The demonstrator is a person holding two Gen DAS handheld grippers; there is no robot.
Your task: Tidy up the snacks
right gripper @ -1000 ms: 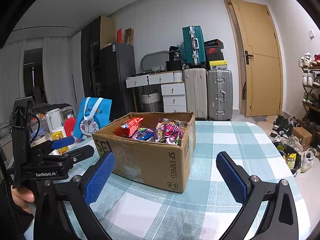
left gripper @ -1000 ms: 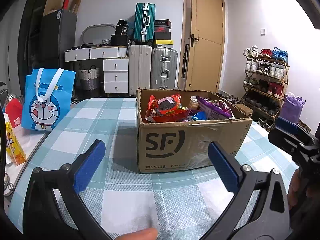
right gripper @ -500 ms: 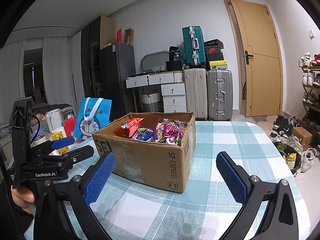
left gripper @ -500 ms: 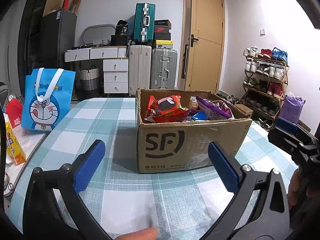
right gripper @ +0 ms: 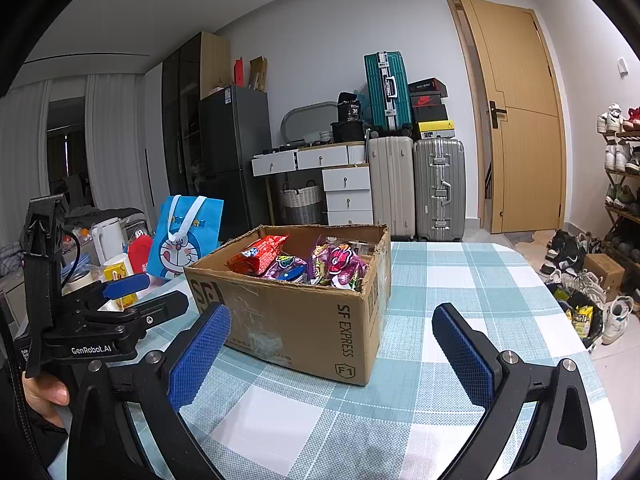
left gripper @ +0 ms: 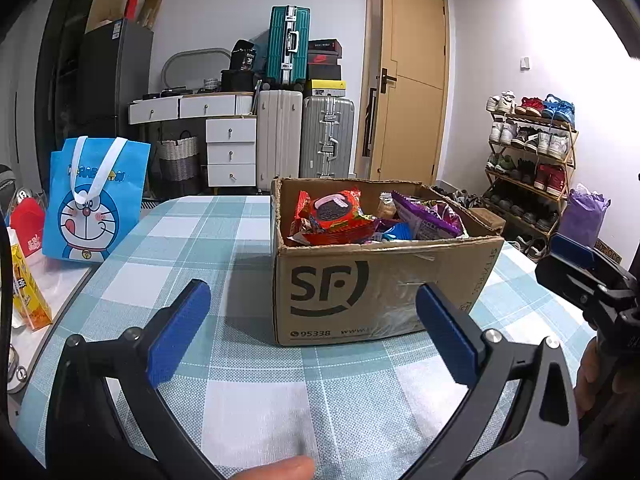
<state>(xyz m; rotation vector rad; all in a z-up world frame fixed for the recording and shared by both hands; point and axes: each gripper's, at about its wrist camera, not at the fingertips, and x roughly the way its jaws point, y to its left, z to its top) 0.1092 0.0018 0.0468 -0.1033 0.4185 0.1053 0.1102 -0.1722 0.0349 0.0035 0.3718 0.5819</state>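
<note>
left gripper (left gripper: 312, 336): jaws spread wide, nothing between the blue pads (left gripper: 178, 338); it hangs low over the checked tablecloth (left gripper: 256, 408), short of the cardboard box (left gripper: 380, 292) and not touching it. right gripper (right gripper: 330, 354): jaws likewise wide apart, empty, blue pads (right gripper: 464, 354) clear of the box, held above the cloth near the box's corner marked "sf express".

the box stands upright on the table, flaps open, printed "sf" on the side facing the left wrist view. the snacks are all inside it: a red cookie packet (left gripper: 336, 216) lies on top at the left, a purple packet (left gripper: 424, 218) to its right, further wrappers beneath, too jumbled to name. from the right wrist view a red packet (right gripper: 260, 258) and pink-purple packets (right gripper: 340, 264) show above the rim.

to the left of the box, well apart, a blue doraemon tote bag (left gripper: 94, 200) stands upright at the table's edge. a yellow drink carton (left gripper: 24, 288) stands on the adjoining surface nearer the camera. suitcases (left gripper: 326, 136) and a shoe rack (left gripper: 528, 152) line the far walls.
</note>
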